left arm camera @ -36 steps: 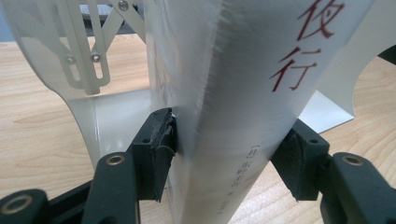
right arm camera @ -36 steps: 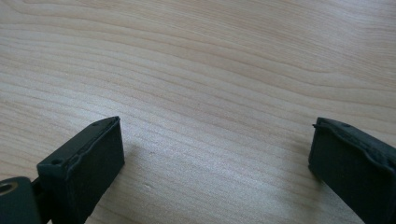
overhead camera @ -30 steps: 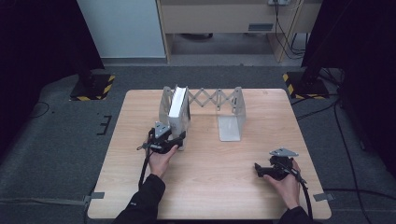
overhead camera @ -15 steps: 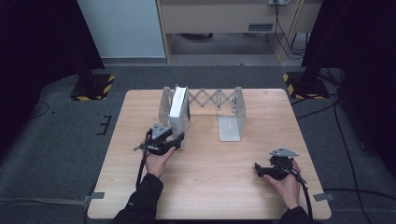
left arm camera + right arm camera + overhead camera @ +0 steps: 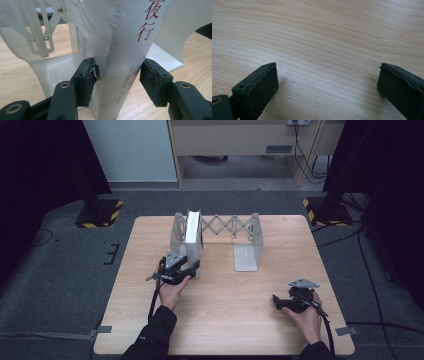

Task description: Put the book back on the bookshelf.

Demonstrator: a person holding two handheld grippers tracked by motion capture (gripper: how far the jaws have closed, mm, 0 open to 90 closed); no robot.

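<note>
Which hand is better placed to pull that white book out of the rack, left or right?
Left. The left gripper has its jaws either side of the book's spine. The right gripper sits open over bare table, far from the rack.

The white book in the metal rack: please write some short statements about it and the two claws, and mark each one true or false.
1. The white book with red characters on its spine stands upright in the silver expandable metal book rack. True.
2. The left claw has one jaw on each side of the book's spine. True.
3. The right claw holds a second book. False: its jaws are open and hold nothing, over the light wooden table.
4. The book stands at the rack's right end. False: it is at the left end.
</note>
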